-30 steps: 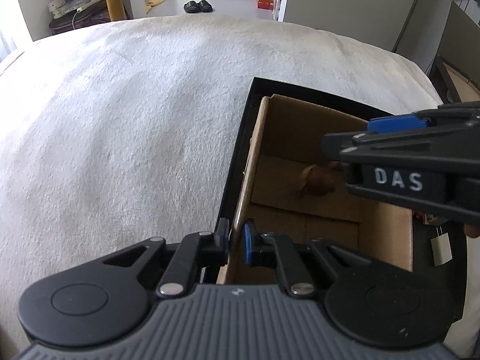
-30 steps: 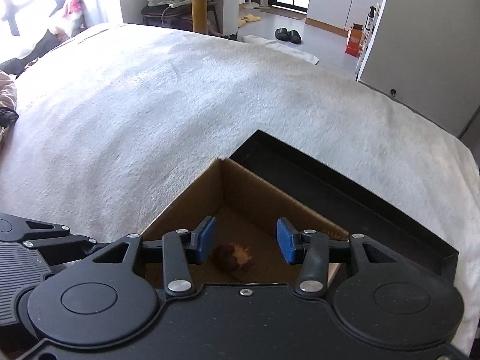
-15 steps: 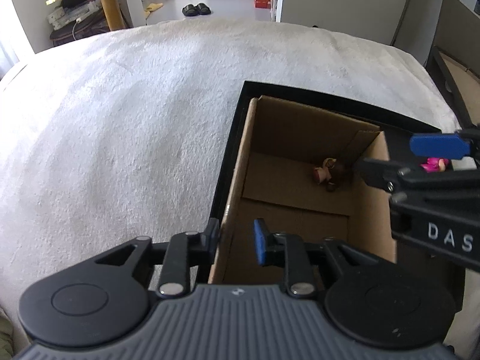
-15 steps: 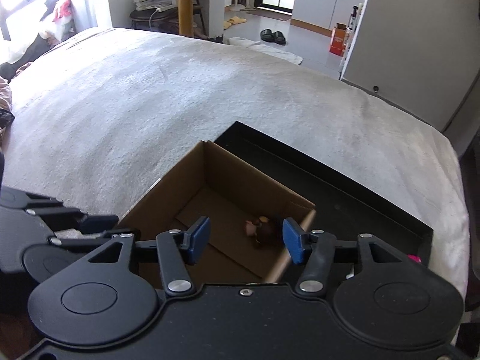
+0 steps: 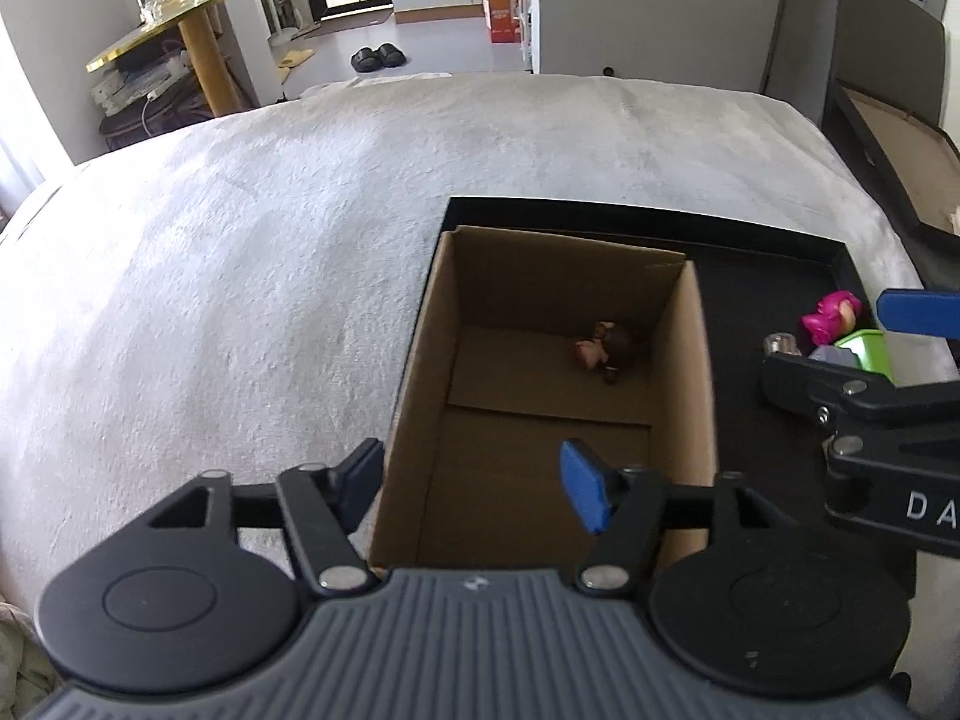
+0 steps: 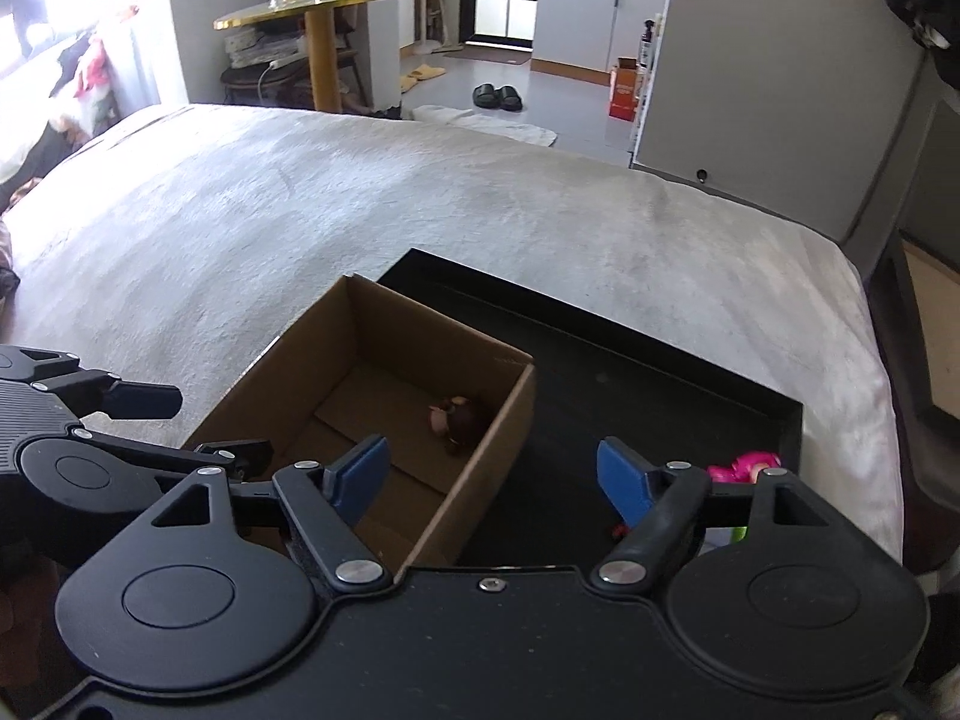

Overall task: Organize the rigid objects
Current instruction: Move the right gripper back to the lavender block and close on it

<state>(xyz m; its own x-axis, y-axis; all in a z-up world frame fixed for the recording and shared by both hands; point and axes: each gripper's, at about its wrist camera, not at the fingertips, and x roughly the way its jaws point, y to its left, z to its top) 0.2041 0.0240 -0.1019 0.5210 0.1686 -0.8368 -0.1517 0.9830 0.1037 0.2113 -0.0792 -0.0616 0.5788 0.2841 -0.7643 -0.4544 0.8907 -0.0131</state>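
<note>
Listing: brown figurine (image 5: 609, 347) in cardboard box (image 5: 414, 360), 1 o'clock corner. Left hand-held gripper (image 5: 474, 480) and right hand-held gripper (image 6: 489, 474) just opened wide, empty. Risk: left straddles box wall; may snag, tip it.

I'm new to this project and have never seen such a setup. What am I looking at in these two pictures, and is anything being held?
There is no robot here: a person holds a two-finger clamp tool in each hand, and a wide-angle camera on each tool looks out along its fingers. One picture comes from the left gripper, the other from the right gripper; each also glimpses the other tool at its edge.

On a pale blanket lies a black tray. In it stands an open cardboard box with a small brown figurine inside. Beside the box, on the tray, are a pink toy, a green item and other small pieces I cannot identify.

Nothing is held: both grippers' jaws have just been opening and stand open, gripping nothing.
</note>
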